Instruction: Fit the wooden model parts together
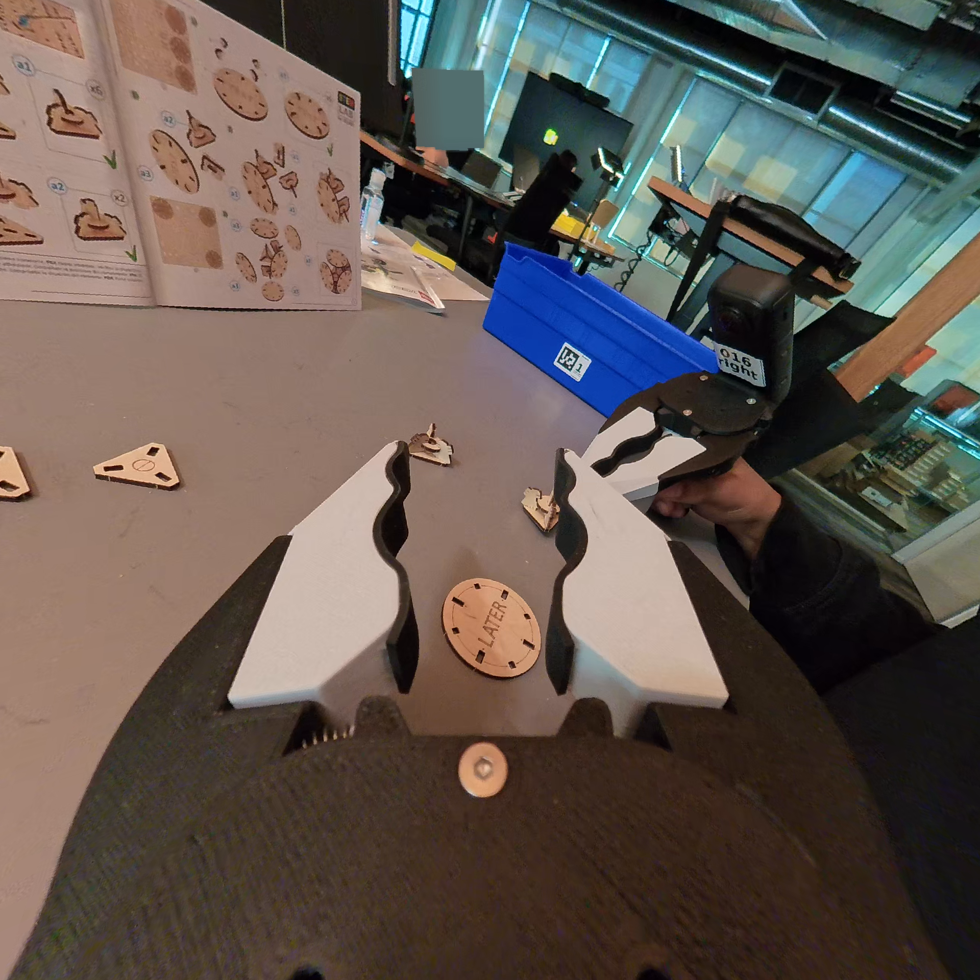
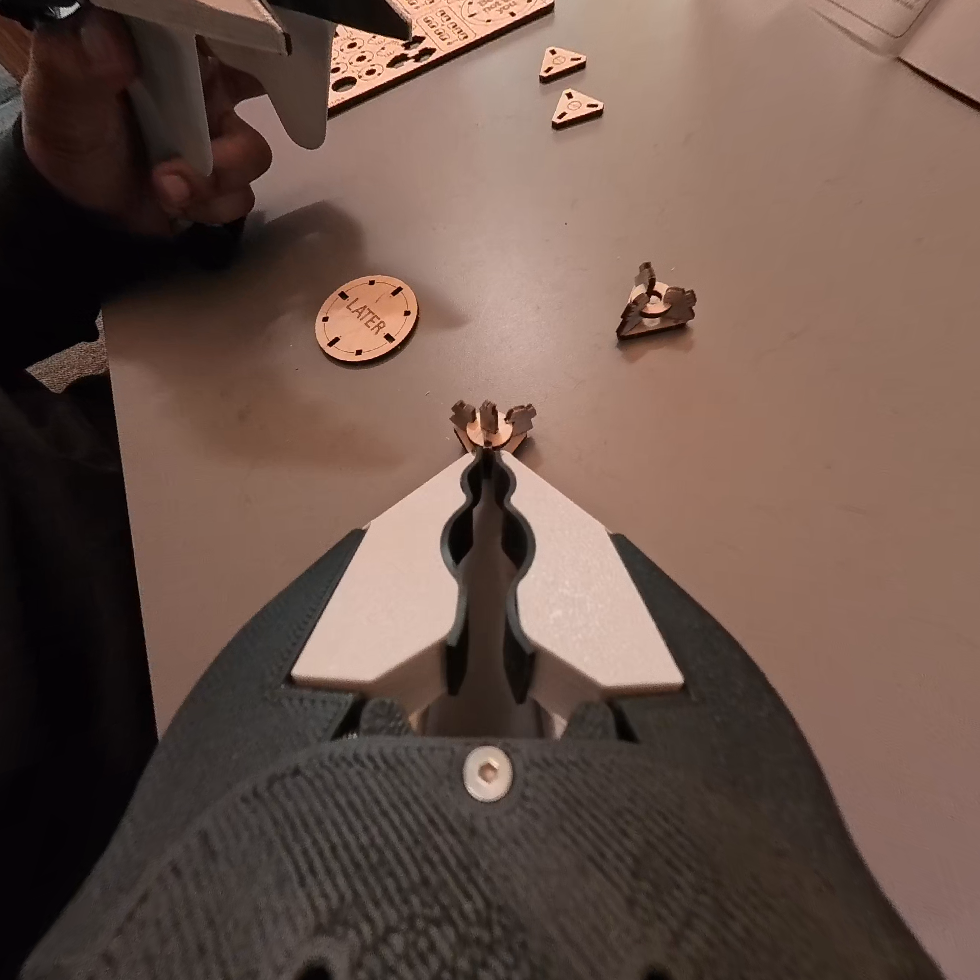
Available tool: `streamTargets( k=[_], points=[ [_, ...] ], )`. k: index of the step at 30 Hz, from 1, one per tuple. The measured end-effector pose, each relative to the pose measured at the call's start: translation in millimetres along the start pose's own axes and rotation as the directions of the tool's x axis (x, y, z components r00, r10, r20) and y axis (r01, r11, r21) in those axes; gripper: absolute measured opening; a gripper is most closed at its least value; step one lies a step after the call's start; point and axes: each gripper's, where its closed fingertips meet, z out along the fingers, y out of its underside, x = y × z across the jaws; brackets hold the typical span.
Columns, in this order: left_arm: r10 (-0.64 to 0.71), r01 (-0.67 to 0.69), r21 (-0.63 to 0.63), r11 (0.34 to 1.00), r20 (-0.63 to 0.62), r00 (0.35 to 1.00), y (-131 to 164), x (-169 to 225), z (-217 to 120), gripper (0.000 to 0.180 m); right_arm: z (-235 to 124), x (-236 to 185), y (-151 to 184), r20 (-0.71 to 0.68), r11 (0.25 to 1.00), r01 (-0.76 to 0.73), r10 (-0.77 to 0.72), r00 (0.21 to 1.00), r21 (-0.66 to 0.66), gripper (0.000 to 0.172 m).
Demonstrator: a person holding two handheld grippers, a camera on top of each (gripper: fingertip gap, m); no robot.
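Right gripper (image 2: 485,457) clenched on small wooden assembly (image 2: 490,429), thin tip pinch may slip; left gripper (image 1: 480,461) released above wooden disc (image 1: 490,628).

1. Left tool (image 1: 480,456): white fingers (image 1: 339,572) with black wavy pads, on a black textured body. Jaws stand wide apart; nothing is pressed between the pads.
2. Left hand (image 2: 127,138): wrapped round the left tool's white grip, dark sleeve behind.
3. Right tool (image 2: 485,456): same build, fingertips brought together, angled low toward the surface.
4. Right hand (image 1: 726,498): closed round the right tool's handle beneath its black body, dark sleeve at the wrist.
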Motion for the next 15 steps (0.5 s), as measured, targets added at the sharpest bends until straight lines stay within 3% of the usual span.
streamTargets(
  k=[15],
  points=[
    [-0.019,0.019,0.002,1.000,-0.005,1.000,-0.2,-1.5,-0.2,0.054,-0.6,1.3,-0.6,0.003,1.000,-0.016,0.016,1.000,0.004,0.001]
  ],
)
